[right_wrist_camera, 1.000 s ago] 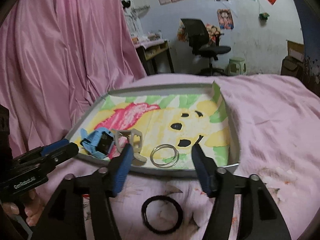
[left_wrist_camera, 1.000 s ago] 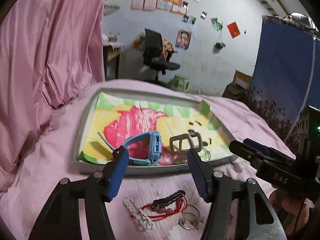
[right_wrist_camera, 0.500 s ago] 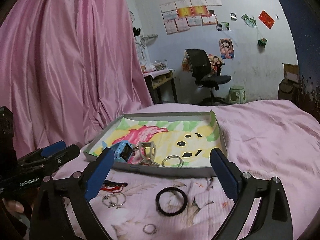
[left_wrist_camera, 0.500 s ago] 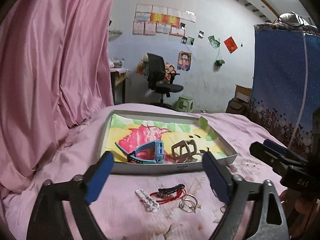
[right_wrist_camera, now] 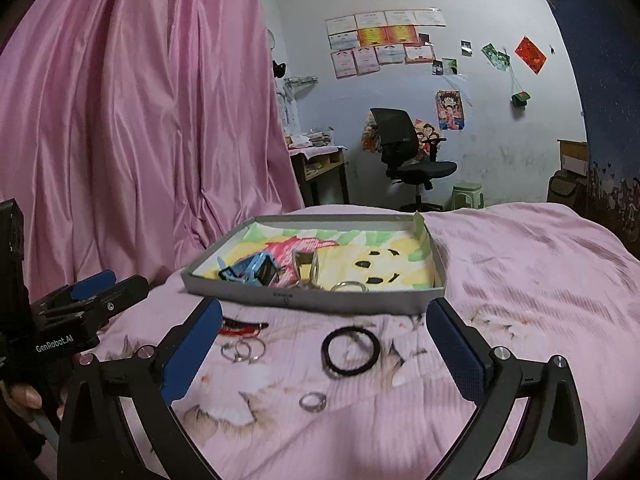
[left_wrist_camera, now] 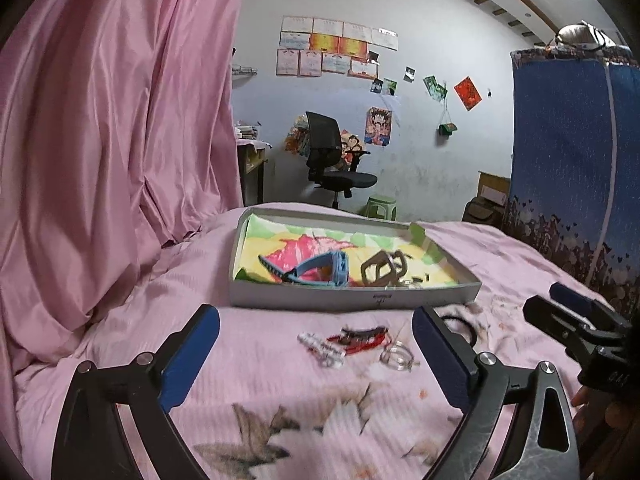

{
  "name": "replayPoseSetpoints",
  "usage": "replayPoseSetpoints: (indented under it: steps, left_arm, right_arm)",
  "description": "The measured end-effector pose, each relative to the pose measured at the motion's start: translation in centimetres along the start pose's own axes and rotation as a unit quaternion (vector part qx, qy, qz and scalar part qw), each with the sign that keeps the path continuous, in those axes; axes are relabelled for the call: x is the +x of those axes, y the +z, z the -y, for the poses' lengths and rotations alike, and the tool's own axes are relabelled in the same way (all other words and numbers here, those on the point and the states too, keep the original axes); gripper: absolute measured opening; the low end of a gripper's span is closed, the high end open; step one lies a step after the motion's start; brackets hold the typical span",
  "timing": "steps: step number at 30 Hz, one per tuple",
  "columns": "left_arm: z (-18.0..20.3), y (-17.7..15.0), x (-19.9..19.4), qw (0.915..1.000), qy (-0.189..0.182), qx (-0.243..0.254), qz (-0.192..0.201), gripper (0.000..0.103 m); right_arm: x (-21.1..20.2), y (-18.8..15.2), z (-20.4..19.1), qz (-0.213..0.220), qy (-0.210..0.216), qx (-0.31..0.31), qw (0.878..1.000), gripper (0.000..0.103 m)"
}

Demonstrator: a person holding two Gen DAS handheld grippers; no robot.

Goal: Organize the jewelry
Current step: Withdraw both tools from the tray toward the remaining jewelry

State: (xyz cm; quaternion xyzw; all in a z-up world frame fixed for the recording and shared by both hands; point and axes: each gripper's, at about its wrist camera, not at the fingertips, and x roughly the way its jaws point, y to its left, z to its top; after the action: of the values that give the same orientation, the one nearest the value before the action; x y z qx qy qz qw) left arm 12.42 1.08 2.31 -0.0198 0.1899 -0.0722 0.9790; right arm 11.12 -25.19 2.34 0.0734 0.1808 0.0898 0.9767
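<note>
A grey tray (left_wrist_camera: 352, 300) lined with a colourful picture lies on the pink bedspread. In it are a blue watch (left_wrist_camera: 320, 268), a beige buckle (left_wrist_camera: 384, 268) and a silver bangle (right_wrist_camera: 349, 286). In front of the tray lie a white beaded clip (left_wrist_camera: 322, 346), a red cord bracelet (left_wrist_camera: 360, 338), linked silver rings (right_wrist_camera: 243, 350), a black ring (right_wrist_camera: 351, 351) and a small silver ring (right_wrist_camera: 313, 402). My left gripper (left_wrist_camera: 314, 318) hovers short of the clip and cord, jaws opening, nothing between them. My right gripper (right_wrist_camera: 324, 312) hovers before the black ring, jaws opening, also empty.
A pink curtain (left_wrist_camera: 112, 140) hangs along the left of the bed. A blue patterned screen (left_wrist_camera: 572, 168) stands at the right. An office chair (right_wrist_camera: 404, 152), a desk and a green stool stand beyond the bed by the white wall.
Both grippers have drawn back from the tray and their jaws have spread much wider. The watch and the bangle stay in the tray. Loose pieces on the bedspread have come into view.
</note>
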Motion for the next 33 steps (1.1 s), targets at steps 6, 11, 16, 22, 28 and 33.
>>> replayPoseSetpoints:
  steps: [6, 11, 16, 22, 28, 33]
  left_arm:
    - [-0.3, -1.3, -0.4, 0.9999, 0.0, 0.007, -0.009, 0.097]
    - [-0.5, -1.8, -0.6, 0.9998, -0.002, 0.012, -0.016, 0.097]
    - [-0.8, -2.0, 0.0, 0.9992, -0.006, 0.02, -0.034, 0.097]
    - [-1.1, -1.7, 1.5, 0.9971, -0.01, 0.028, -0.07, 0.097]
    - [-0.8, -1.4, 3.2, 0.9936, -0.011, 0.039, -0.105, 0.097]
    - [-0.7, -1.0, 4.6, 0.991, -0.017, 0.035, -0.128, 0.097]
  right_arm:
    - [-0.9, -0.8, -0.1, -0.005, -0.007, -0.006, 1.0, 0.1]
    - [-0.8, -1.4, -0.1, -0.014, -0.01, -0.008, 1.0, 0.1]
    - [-0.2, -1.8, -0.1, -0.032, -0.006, -0.012, 0.999, 0.1]
    - [1.1, -2.3, 0.0, -0.066, 0.002, -0.01, 0.998, 0.1]
    - [2.9, -2.6, 0.3, -0.108, 0.013, -0.006, 0.994, 0.1]
    - [4.3, -2.7, 0.3, -0.132, 0.023, -0.012, 0.991, 0.083]
